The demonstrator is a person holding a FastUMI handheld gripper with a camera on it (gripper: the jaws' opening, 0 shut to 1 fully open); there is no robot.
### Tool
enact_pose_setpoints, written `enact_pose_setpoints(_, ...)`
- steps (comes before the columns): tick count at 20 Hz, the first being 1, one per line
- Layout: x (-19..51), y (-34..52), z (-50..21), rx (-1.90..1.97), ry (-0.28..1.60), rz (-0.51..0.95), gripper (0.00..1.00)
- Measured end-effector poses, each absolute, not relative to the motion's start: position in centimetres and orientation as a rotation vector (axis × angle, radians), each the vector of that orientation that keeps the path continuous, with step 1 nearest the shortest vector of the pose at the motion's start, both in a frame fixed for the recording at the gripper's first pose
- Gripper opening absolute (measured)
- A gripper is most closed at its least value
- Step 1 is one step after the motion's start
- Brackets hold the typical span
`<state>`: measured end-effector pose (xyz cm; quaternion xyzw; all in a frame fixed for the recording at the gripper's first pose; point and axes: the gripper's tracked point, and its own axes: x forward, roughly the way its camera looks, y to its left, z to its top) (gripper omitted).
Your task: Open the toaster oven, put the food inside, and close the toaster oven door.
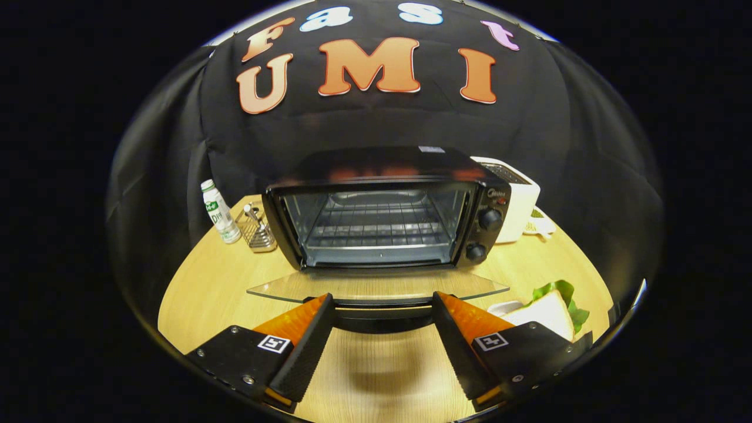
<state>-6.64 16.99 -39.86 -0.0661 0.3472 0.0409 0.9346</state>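
The hand-held gripper (383,305) is level and aimed straight at the toaster oven (388,208), its two fingers spread wide with nothing between them. The fingertips lie just below the outer edge of the lowered door (376,286), one on each side of the dark handle bar (383,314); contact cannot be told.

The door is a flat glass pane, folded down to horizontal over the counter (205,282). The oven is a black metal box with a wire rack (376,226) inside; the cavity holds nothing else. Two round knobs (483,235) sit on its right panel.

Right of the fingers lies the food: a sandwich (549,311) of white bread with green lettuce, resting on a white plate (502,307).

Left of the oven stand a white bottle (220,212) with a green label and a wire mesh holder (258,230) containing metal utensils. Behind the oven on the right is a white appliance (520,202). The counter is pale wood grain
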Motion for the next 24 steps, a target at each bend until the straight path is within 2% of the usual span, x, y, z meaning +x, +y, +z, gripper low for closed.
enact_pose_setpoints(12, -10.6, 15.0, -47.7, -0.082, 0.905, 0.040, 0.99)
enact_pose_setpoints(19, -8.9, 12.8, -41.4, -0.040, 0.854, 0.090, 0.99)
enact_pose_setpoints(24, -6.5, 6.3, -34.6, -0.029, 0.823, 0.128, 0.99)
